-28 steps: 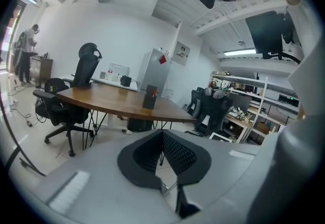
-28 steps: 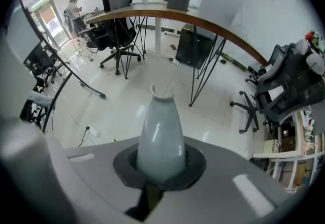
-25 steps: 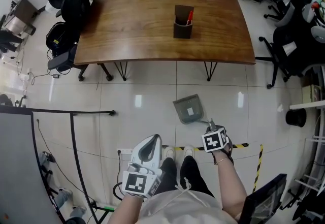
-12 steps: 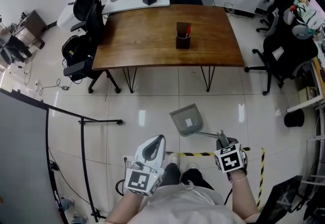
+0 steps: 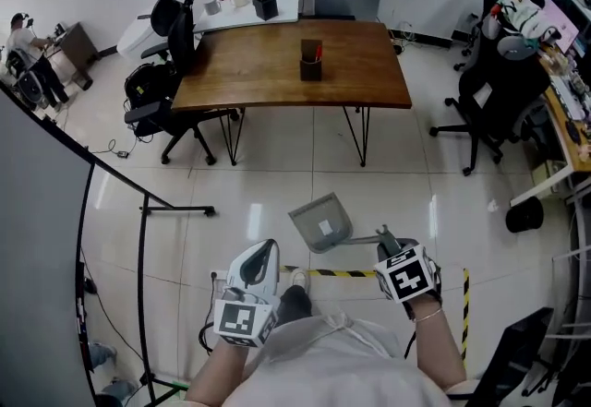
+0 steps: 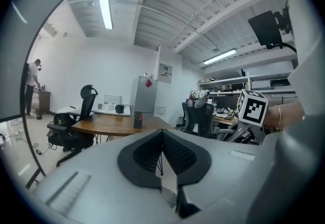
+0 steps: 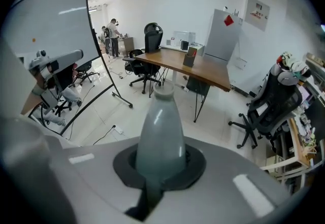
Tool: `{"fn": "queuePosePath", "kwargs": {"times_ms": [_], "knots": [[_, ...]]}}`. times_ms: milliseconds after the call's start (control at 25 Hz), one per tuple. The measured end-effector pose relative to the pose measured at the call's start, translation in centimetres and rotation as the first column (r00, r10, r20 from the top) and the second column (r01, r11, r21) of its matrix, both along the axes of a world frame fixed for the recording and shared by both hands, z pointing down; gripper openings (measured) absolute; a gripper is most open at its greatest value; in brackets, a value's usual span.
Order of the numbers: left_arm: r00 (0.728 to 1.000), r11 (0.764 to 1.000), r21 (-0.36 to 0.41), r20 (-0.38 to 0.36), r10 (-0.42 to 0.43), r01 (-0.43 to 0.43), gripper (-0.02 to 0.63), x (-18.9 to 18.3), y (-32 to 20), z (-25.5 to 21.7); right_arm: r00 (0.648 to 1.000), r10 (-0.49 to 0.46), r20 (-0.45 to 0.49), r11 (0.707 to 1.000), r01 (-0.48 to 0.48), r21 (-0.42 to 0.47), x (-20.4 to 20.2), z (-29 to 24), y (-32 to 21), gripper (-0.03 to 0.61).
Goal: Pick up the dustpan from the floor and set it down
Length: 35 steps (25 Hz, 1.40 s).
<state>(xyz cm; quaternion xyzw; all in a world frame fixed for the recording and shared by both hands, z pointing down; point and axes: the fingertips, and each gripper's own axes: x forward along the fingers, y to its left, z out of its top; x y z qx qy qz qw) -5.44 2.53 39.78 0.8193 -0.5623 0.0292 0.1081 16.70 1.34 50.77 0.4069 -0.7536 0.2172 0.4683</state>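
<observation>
The grey dustpan (image 5: 320, 221) hangs above the tiled floor, its pan pointing away from me toward the table. My right gripper (image 5: 384, 238) is shut on the dustpan's handle (image 7: 161, 126), which sticks out forward between the jaws in the right gripper view; the pan itself is hidden there. My left gripper (image 5: 263, 254) is held at my left side, apart from the dustpan. Its dark pads (image 6: 175, 153) meet at the tip with nothing between them.
A wooden table (image 5: 351, 82) with a dark pen holder (image 5: 310, 60) stands ahead. Office chairs sit at its left (image 5: 171, 31) and right (image 5: 489, 82). Black-yellow tape (image 5: 342, 273) marks the floor by my feet. A wheeled board stand (image 5: 138, 211) is at the left.
Both grippers and the view have risen. The dustpan has come up off the floor in the right gripper, and the table looks farther away.
</observation>
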Motion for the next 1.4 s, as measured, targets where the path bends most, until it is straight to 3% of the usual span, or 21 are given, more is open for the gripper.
{"fn": "queuePosePath", "kwargs": {"times_ms": [280, 480, 1000, 1400], "knots": [[0.996, 0.998, 0.026, 0.065, -0.059, 0.057, 0.014, 6.4, 9.5, 0.1, 0.997, -0.061, 0.035, 0.998, 0.062, -0.020, 5.0, -1.5, 7.8, 0.015], [0.995, 0.997, 0.044, 0.069, -0.068, 0.065, 0.014, 9.0, 12.8, -0.6, 0.997, -0.057, 0.048, 0.998, 0.059, -0.036, 7.8, -1.4, 12.2, 0.014], [0.999, 0.998, 0.039, 0.003, -0.040, 0.040, 0.014, 8.8, 13.7, -1.7, 1.000, 0.000, 0.028, 1.000, 0.000, -0.002, 9.7, -2.5, 15.2, 0.011], [0.999, 0.999, 0.018, -0.004, -0.047, 0.047, 0.014, 6.8, 13.6, -1.1, 1.000, 0.019, 0.015, 0.999, -0.019, -0.036, 9.0, -1.3, 15.2, 0.009]]}}
